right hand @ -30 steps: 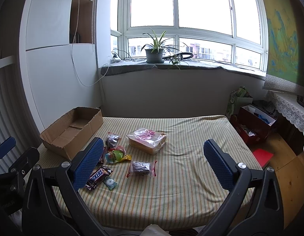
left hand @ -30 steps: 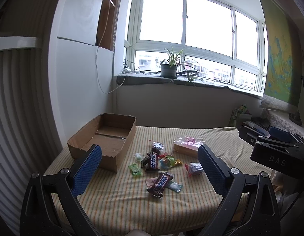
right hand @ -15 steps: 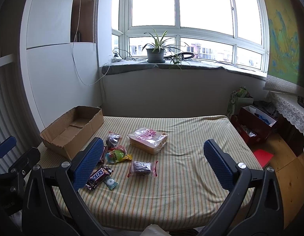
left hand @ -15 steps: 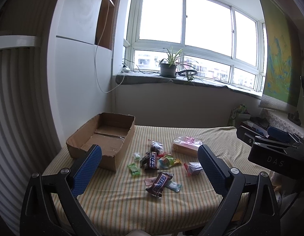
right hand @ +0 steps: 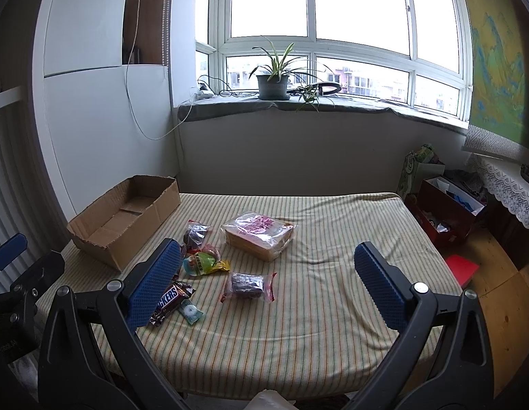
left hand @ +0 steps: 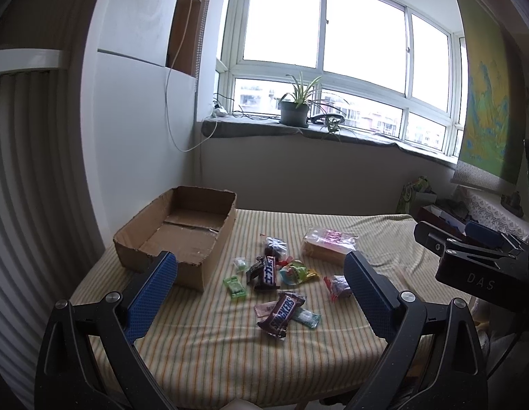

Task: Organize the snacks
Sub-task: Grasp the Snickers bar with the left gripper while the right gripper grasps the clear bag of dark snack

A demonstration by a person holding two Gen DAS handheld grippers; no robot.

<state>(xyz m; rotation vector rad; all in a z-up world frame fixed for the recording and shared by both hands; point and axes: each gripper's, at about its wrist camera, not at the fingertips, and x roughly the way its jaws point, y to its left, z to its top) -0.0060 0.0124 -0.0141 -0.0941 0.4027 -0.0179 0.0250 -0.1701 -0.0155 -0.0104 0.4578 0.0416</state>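
Both grippers hover over the near edge of the table (left hand: 203, 352), which is covered in a yellow striped cloth. Neither touches anything.

Left gripper (left hand: 261, 294): jaws spread wide, nothing between the blue pads. Right gripper (right hand: 268, 283): also spread wide, nothing held. The right gripper's body shows at the right edge of the left wrist view, level with the table's right side.

Landmark = cardboard box (left hand: 182, 232), open-topped, no snacks inside, sitting at the table's far-left corner near the white wall.

Snacks, all on the cloth, placed relative to the box:
- Green candy wrapper (left hand: 234, 285) just right of the box's near corner, closest to it.
- Small clear-wrapped candy (left hand: 240, 263) just beyond that.
- Dark chocolate bar with white lettering (left hand: 268, 272) right of those, touching a smaller dark wrapper.
- Clear bag with dark contents (left hand: 275, 246) right of the box's near end, behind the bar.
- Yellow-green gummy packet (left hand: 297, 273) further right, beside the bar.
- Snickers bar (left hand: 281, 314) nearer the table's front edge than the box, lying on a pink wrapper, with a pale green mint packet (left hand: 305, 317) touching its right side.
- Red-edged clear packet with a dark snack (right hand: 249, 285) well right of the box.
- Clear bag of sliced bread with pink print (right hand: 259, 234), farthest right of the box.

Potted plant (right hand: 273, 78) on the windowsill behind the table.
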